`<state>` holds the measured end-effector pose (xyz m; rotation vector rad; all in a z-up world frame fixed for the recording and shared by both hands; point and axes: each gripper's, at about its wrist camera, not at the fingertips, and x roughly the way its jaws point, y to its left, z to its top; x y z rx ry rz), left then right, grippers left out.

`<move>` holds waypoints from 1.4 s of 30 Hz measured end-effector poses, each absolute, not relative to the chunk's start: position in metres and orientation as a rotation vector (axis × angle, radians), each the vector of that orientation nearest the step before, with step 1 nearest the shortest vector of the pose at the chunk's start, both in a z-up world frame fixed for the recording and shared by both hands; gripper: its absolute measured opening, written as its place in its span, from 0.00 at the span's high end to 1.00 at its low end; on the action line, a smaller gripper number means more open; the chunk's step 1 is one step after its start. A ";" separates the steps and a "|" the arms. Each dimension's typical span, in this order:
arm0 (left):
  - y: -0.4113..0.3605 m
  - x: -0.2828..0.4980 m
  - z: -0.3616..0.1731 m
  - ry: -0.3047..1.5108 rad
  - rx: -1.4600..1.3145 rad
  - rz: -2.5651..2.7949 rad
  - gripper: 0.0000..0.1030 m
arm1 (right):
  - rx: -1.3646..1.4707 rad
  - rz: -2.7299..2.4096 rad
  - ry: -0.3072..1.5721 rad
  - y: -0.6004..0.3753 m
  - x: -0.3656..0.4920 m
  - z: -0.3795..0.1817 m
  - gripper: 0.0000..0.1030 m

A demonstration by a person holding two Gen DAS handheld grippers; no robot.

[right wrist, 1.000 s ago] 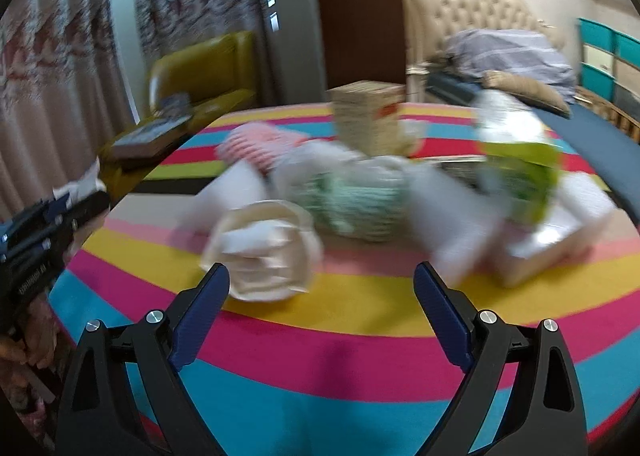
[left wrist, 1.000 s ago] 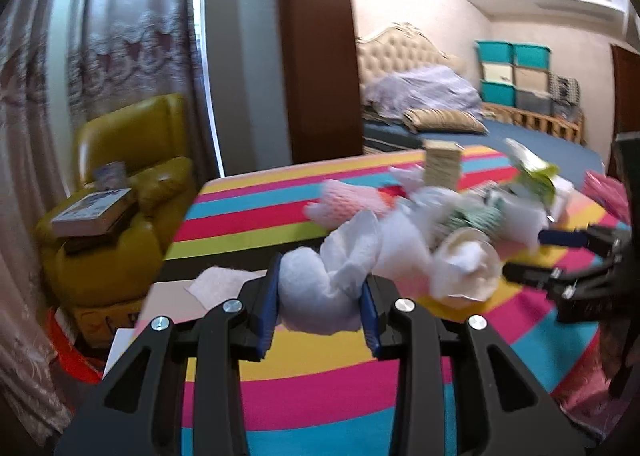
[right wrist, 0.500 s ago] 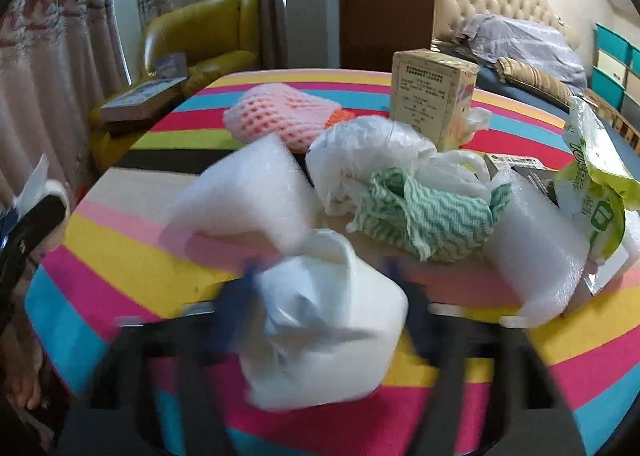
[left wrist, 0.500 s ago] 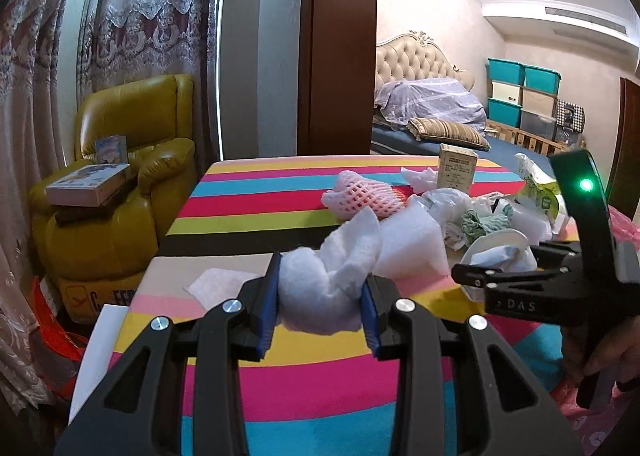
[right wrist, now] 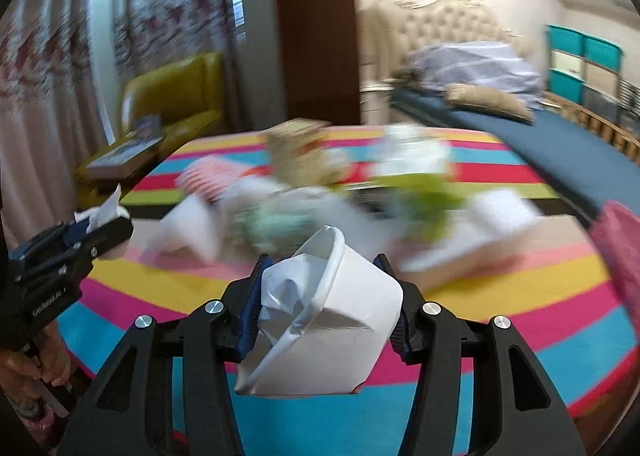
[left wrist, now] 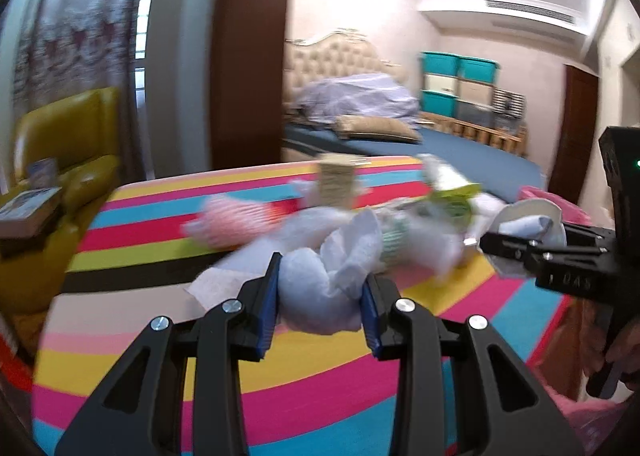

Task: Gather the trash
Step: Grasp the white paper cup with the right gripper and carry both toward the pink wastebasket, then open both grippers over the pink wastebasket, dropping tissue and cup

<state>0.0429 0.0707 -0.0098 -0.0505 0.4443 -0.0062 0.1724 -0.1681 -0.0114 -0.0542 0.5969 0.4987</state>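
Observation:
My left gripper [left wrist: 320, 296] is shut on a crumpled white tissue [left wrist: 324, 284] and holds it above the striped tablecloth [left wrist: 280, 368]. My right gripper [right wrist: 322, 306] is shut on a white paper cup [right wrist: 340, 320] stuffed with crumpled paper, lifted off the table. The right gripper with the cup [left wrist: 532, 224] also shows at the right of the left wrist view. The left gripper [right wrist: 80, 240] shows at the left of the right wrist view. A blurred pile of trash [right wrist: 320, 200] lies on the table beyond: pink foam net, white foam, green cloth, cardboard box, green wrapper.
A flat white tissue [left wrist: 220, 280] lies on the table near my left gripper. A yellow armchair [left wrist: 60, 160] with books stands left of the table. A bed [right wrist: 500, 112] is behind. A pink bag [right wrist: 620, 248] hangs at the table's right edge.
My right gripper has shut on the paper cup and lifted it off the table, pulling back. My left gripper still holds the tissue; both views are swinging and blurred.

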 end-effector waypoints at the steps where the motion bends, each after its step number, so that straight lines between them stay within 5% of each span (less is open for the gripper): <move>1: 0.057 0.051 -0.008 0.447 -0.047 -0.043 0.67 | -0.043 0.473 0.593 -0.184 0.175 -0.010 0.51; 16: -0.137 0.166 0.003 0.490 0.061 -0.465 0.66 | 0.073 0.101 0.543 -0.400 0.209 -0.014 0.51; 38: -0.380 0.350 0.015 0.587 0.039 -0.756 0.63 | 0.100 -0.037 0.505 -0.537 0.300 -0.026 0.50; 41: -0.395 0.369 0.011 0.614 0.010 -0.750 0.56 | 0.081 -0.030 0.514 -0.539 0.313 -0.030 0.48; 42: -0.398 0.378 0.009 0.622 -0.015 -0.733 0.45 | 0.070 -0.050 0.512 -0.540 0.317 -0.033 0.38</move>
